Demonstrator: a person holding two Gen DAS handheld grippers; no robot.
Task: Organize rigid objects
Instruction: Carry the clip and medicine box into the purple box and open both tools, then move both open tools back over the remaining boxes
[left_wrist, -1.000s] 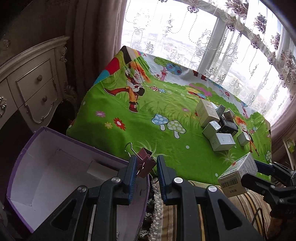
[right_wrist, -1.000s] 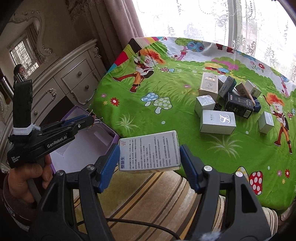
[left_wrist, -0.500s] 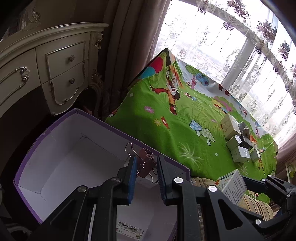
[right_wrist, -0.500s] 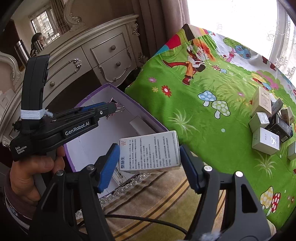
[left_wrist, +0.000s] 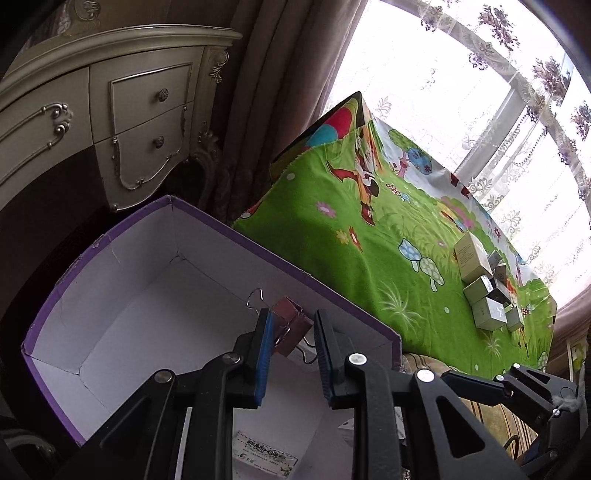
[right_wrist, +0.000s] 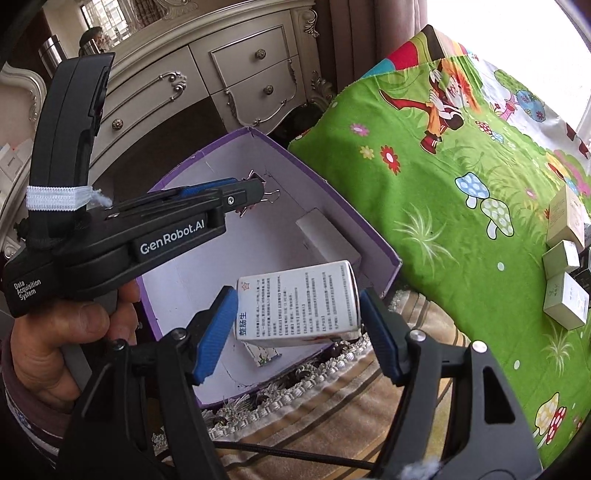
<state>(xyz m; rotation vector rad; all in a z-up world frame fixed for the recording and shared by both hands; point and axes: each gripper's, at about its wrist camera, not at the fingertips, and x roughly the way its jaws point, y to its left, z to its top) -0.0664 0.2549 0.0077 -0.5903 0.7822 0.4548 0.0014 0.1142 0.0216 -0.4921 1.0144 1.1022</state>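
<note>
Right wrist view: right gripper clamps white carton w/ printed text, over near rim of purple box. Left gripper pinches brown binder clip, above box interior. Beyond, small cartons grouped on green worktop.

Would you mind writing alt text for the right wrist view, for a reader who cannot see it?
The right gripper holds a white printed carton above the near edge of an open purple box. The left gripper, in a hand, holds a binder clip over the box. Small boxes sit on a green cartoon tablecloth.
</note>
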